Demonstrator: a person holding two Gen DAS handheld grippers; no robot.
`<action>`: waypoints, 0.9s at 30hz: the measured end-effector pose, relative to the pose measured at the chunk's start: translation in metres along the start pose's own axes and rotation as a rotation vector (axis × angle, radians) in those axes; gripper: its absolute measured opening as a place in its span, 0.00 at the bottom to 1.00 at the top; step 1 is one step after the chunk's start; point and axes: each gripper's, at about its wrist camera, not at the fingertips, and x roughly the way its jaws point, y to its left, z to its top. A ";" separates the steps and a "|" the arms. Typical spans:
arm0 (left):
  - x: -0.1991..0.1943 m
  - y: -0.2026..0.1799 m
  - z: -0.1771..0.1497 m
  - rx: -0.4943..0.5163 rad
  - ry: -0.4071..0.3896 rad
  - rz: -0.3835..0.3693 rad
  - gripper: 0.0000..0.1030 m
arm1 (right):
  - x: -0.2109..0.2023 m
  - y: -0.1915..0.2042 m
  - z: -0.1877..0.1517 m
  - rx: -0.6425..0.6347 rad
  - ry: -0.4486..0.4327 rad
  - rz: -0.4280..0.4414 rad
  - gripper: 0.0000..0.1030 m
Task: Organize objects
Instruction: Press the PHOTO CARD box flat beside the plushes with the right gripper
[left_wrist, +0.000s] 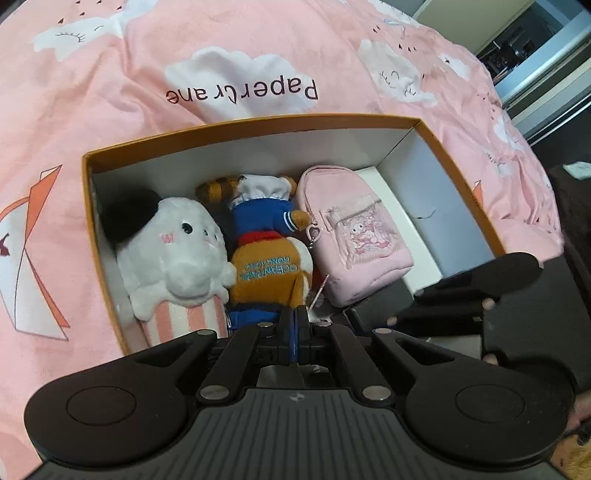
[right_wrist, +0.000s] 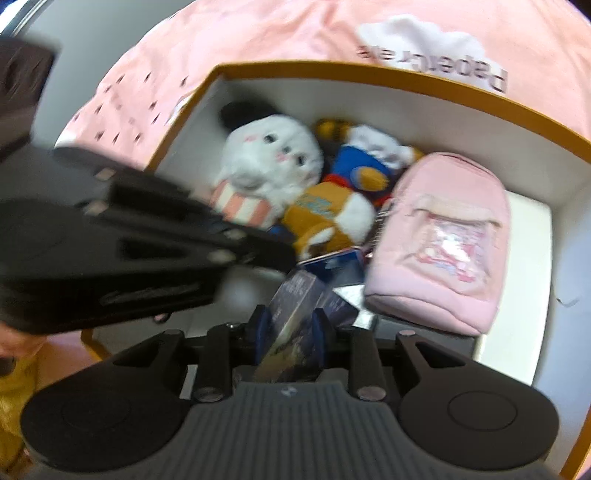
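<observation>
Box (left_wrist: 255, 127) on pink blanket (left_wrist: 110, 92), mid-frame in both views. Inside, left to right: white plush (left_wrist: 177, 243), brown plush (left_wrist: 269, 258), pink mini backpack (left_wrist: 354, 236). Left gripper (left_wrist: 293, 321) at bottom centre, jaws fully closed, holding nothing visible. Right gripper (right_wrist: 290, 325) at bottom centre, jaws partly apart w/ a dark card pack (right_wrist: 291, 314) between them; can't tell if pads press it.

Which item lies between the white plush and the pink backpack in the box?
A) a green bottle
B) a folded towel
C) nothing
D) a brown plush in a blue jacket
D: the brown plush in blue lies between the white plush and the backpack in the box.
</observation>
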 end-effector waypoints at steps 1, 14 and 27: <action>0.004 -0.001 0.001 0.009 0.004 0.007 0.00 | 0.000 0.003 0.000 -0.020 0.000 -0.010 0.26; -0.023 0.014 0.006 -0.035 -0.109 -0.036 0.00 | 0.009 0.016 0.006 -0.113 0.024 -0.023 0.27; -0.054 0.024 -0.014 -0.087 -0.159 -0.025 0.00 | 0.017 0.025 0.008 -0.163 0.065 -0.020 0.25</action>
